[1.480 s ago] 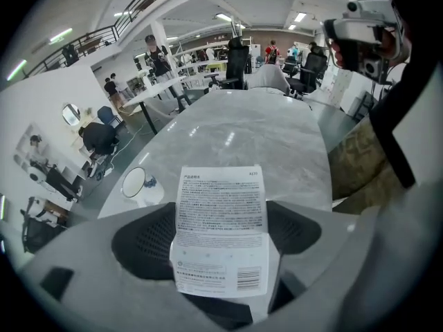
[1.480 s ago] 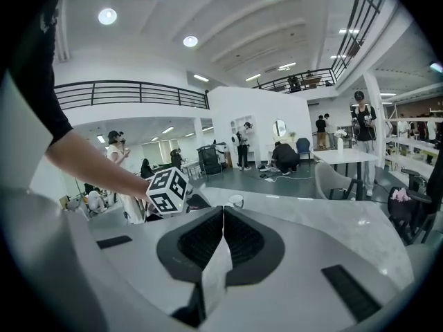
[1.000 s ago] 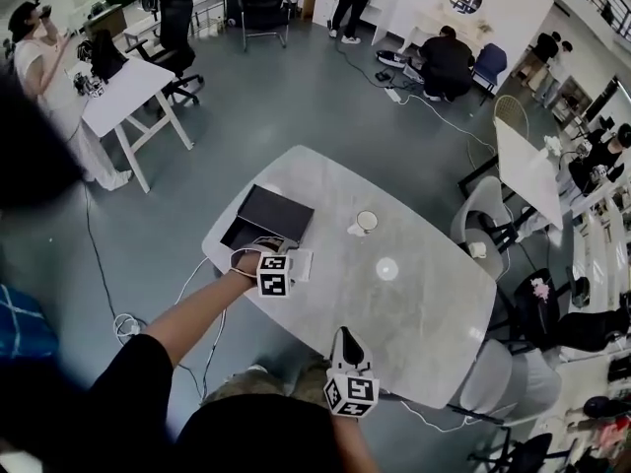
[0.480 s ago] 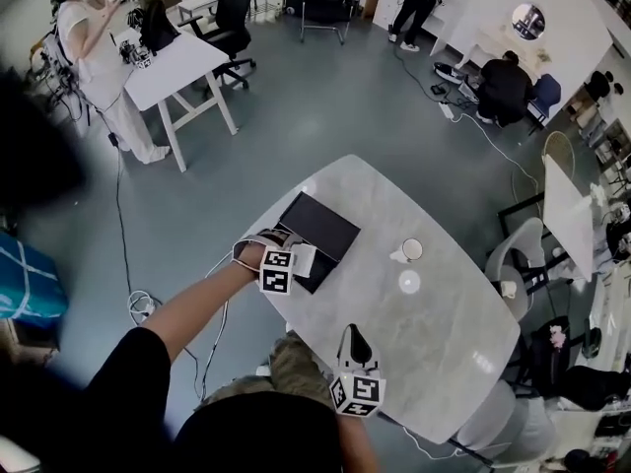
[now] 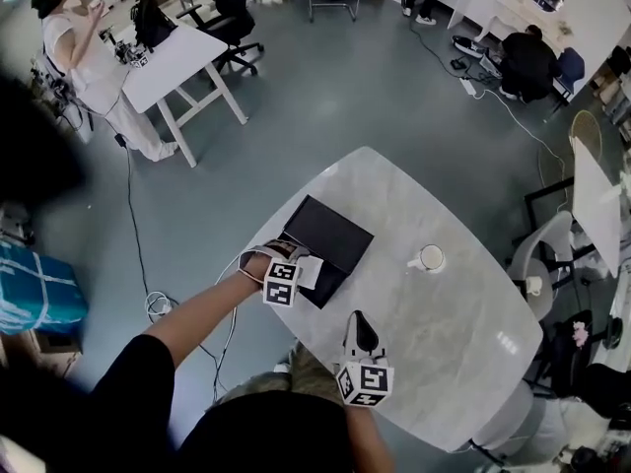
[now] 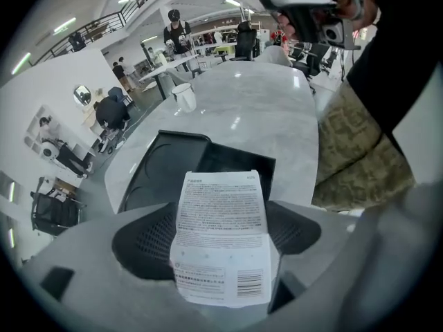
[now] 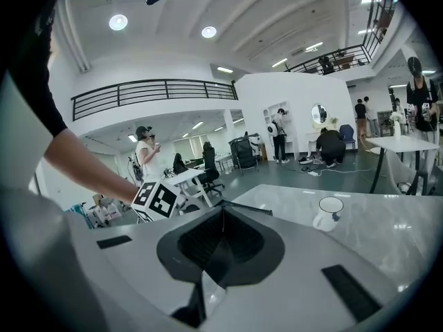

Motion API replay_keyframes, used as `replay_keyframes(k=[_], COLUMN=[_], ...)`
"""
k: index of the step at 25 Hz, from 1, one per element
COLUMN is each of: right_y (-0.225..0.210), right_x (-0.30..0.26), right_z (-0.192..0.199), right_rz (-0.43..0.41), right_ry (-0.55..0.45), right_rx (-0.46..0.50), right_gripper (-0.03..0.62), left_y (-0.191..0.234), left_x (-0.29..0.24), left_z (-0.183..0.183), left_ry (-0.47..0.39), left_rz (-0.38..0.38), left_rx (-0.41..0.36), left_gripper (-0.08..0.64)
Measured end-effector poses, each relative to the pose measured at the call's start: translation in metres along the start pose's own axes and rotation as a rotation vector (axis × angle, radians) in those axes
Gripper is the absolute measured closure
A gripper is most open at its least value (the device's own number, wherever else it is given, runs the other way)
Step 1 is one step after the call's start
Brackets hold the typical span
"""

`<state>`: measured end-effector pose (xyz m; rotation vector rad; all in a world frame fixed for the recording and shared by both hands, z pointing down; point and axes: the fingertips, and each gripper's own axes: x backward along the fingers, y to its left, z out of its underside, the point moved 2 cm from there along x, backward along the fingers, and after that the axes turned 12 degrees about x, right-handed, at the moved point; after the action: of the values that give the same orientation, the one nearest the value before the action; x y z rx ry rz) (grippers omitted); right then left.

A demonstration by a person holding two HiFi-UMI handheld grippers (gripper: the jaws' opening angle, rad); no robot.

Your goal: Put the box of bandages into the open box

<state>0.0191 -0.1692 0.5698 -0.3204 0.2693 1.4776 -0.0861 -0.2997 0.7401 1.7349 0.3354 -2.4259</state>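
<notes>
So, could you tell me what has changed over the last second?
Mostly the head camera swung. The left gripper stays shut on the bandage box, hanging at the open box's edge. The right gripper, shut and empty, and the mug stayed put.

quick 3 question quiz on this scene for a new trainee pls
1. What is between the jaws of the left gripper? A scissors; B the box of bandages; C nothing.
2. True or false: the right gripper has its jaws wide apart.
3. Fill in: besides the open box, a white ____ stands on the table.
Key: 1 B. 2 False, they are together with nothing between them. 3 mug.
</notes>
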Motion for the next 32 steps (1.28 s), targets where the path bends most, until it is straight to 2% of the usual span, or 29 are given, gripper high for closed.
replay_keyframes(k=[5, 12, 25, 32], right_y=[-0.005, -0.021, -0.036, -0.046], right_x=[-0.019, -0.026, -0.034, -0.028], right_z=[0.018, 0.033, 0.045, 0.041], right_rz=[0.000, 0.022, 0.033, 0.037], right_ry=[0.044, 0.087, 0.125, 0.109], right_rx=[-0.018, -0.038, -0.067, -0.070], right_gripper=[0.580, 0.580, 0.580, 0.580], left_y=[0.007, -0.008, -0.003, -0.004], left_x=[-0.027, -0.053, -0.069, -0.058], left_z=[-0.001, 0.003, -0.001, -0.008], left_ry=[-0.007, 0.025, 0.025, 0.004], left_rz=[0.059, 0.138, 0.194, 0.171], left_rx=[-0.005, -0.097, -0.062, -0.039], left_gripper=[0.141, 0.141, 0.140, 0.140])
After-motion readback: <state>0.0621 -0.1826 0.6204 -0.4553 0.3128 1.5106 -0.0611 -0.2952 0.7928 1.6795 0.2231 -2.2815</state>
